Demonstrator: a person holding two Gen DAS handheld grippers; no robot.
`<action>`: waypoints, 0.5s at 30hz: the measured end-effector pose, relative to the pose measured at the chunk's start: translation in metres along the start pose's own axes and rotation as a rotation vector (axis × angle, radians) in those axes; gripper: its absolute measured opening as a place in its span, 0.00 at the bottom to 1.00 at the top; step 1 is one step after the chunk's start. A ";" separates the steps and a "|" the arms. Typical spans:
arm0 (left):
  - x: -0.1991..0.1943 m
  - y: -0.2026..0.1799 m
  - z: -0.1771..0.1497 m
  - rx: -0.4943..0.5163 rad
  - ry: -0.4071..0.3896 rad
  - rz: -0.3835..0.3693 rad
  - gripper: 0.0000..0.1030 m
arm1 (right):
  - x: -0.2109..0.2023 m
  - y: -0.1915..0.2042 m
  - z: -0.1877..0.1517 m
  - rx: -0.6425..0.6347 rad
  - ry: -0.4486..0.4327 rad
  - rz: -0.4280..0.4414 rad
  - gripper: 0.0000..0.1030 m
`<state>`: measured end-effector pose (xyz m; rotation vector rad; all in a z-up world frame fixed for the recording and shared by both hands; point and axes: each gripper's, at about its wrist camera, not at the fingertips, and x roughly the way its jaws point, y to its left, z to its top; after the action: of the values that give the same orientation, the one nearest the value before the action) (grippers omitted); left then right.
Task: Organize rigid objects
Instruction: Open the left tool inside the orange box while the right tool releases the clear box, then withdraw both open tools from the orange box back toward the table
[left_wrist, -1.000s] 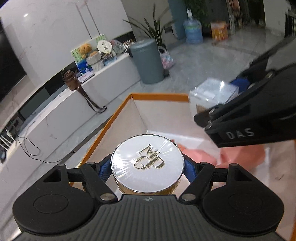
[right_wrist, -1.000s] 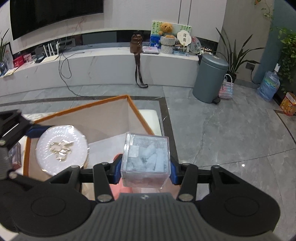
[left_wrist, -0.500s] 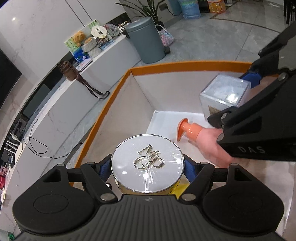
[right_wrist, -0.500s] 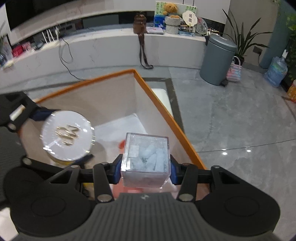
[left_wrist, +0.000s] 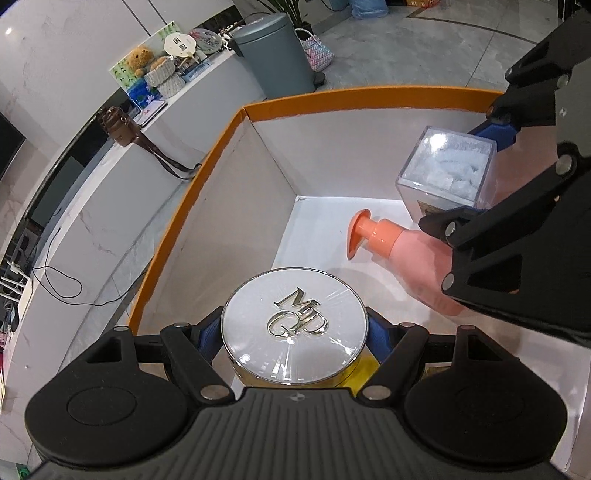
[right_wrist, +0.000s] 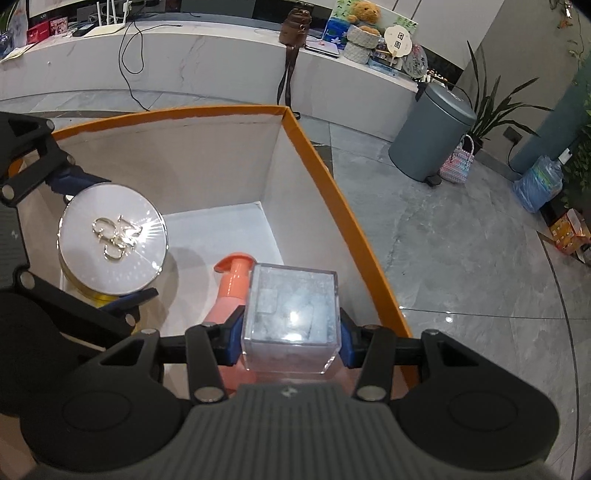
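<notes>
My left gripper (left_wrist: 293, 341) is shut on a round gold tin with a silver lid (left_wrist: 293, 326) and holds it inside an orange-rimmed white box (left_wrist: 207, 177). The tin also shows in the right wrist view (right_wrist: 110, 240). My right gripper (right_wrist: 291, 341) is shut on a clear plastic cube box (right_wrist: 291, 317) holding white contents, also inside the orange-rimmed box (right_wrist: 332, 199). The cube also shows in the left wrist view (left_wrist: 447, 173). A pink pump bottle (left_wrist: 406, 251) lies on the box floor below the cube; it also shows in the right wrist view (right_wrist: 232, 288).
A yellow item (left_wrist: 364, 373) lies under the tin. Beyond the box are a grey tiled floor (right_wrist: 461, 258), a grey bin (right_wrist: 430, 140), a white counter (right_wrist: 184, 62) with a brown bag (right_wrist: 293, 27) and baskets.
Both grippers have moved forward and down into the box with their objects. The pink pump bottle on the box floor has come into fuller view.
</notes>
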<state>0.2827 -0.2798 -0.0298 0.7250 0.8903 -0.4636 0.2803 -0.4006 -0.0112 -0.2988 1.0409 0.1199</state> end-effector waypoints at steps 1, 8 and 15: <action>0.000 -0.001 0.000 0.001 0.003 -0.001 0.86 | 0.000 -0.001 0.000 0.002 -0.001 0.001 0.47; 0.004 -0.003 0.000 -0.007 0.051 -0.023 0.89 | -0.002 -0.001 0.003 0.018 -0.013 0.012 0.52; -0.009 0.003 0.002 -0.046 0.017 -0.016 0.95 | -0.016 -0.011 0.004 0.060 -0.058 0.035 0.53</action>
<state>0.2806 -0.2791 -0.0200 0.6810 0.9201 -0.4502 0.2784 -0.4090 0.0062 -0.2211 0.9901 0.1278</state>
